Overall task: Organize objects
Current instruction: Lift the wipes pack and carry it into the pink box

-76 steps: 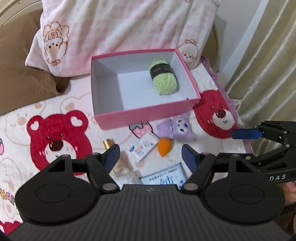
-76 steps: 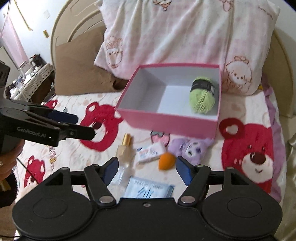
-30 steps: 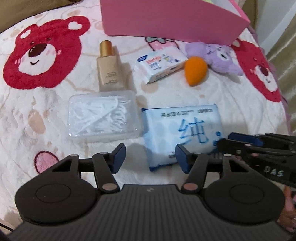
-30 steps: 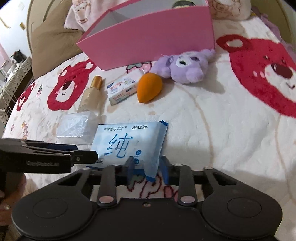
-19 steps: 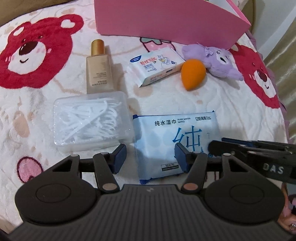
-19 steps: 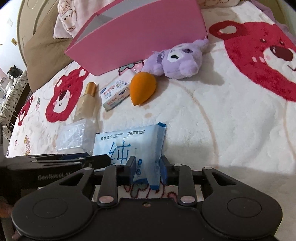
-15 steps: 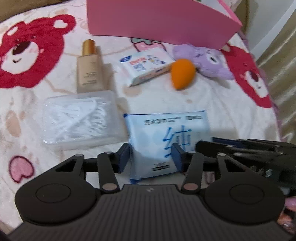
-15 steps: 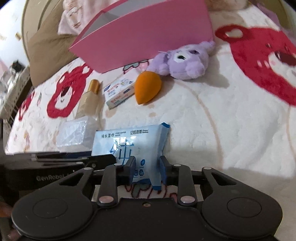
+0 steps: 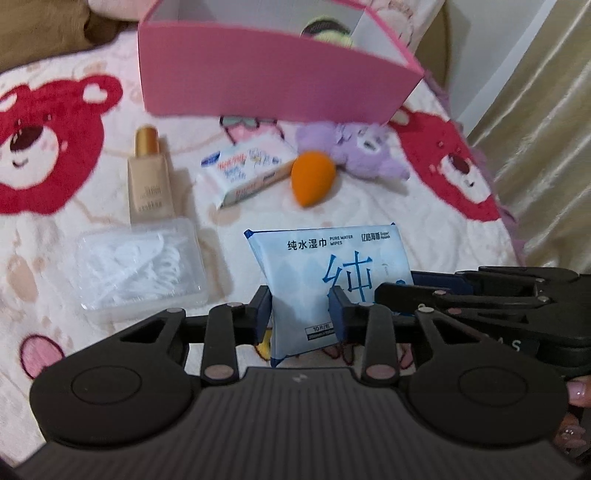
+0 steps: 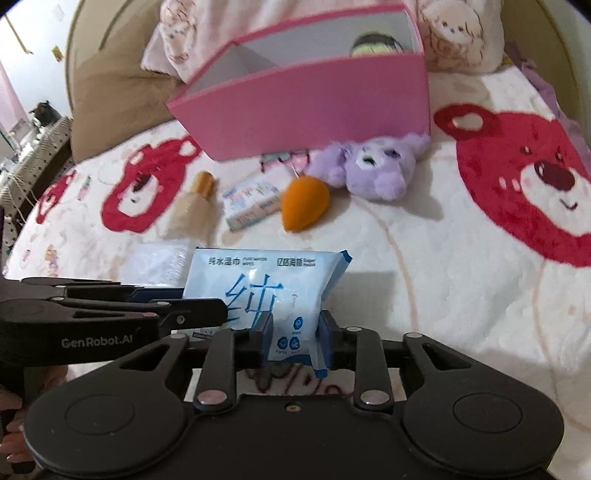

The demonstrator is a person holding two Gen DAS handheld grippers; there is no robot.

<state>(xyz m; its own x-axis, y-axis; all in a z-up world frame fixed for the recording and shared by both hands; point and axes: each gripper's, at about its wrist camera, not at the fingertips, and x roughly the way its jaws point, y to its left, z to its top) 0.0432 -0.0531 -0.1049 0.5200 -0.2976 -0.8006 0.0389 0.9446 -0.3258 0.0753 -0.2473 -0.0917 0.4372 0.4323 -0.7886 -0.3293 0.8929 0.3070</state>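
A light blue wet wipes pack (image 9: 328,266) stands tilted up off the bear-print blanket, held by both grippers. My left gripper (image 9: 300,312) has its jaws closing on the pack's near left corner, and the pads press it. My right gripper (image 10: 296,332) pinches the near right corner (image 10: 291,339); its jaws are easing open a little, with the pack still pressed between them. Each gripper shows from the side in the other's view: the right gripper (image 9: 406,286) and the left gripper (image 10: 207,308). The pink box (image 9: 273,77) stands behind, with green yarn (image 9: 327,31) inside.
On the blanket in front of the box lie a foundation bottle (image 9: 149,181), a small tissue pack (image 9: 247,170), an orange sponge (image 9: 312,181), a purple plush (image 9: 362,151) and a clear case of floss picks (image 9: 142,266). Pillows lie behind the box; a curtain hangs at the right.
My left jaws have closed from wide apart onto the wipes pack. The pack has come up off the blanket with both grippers, and both views have tilted up toward the box.
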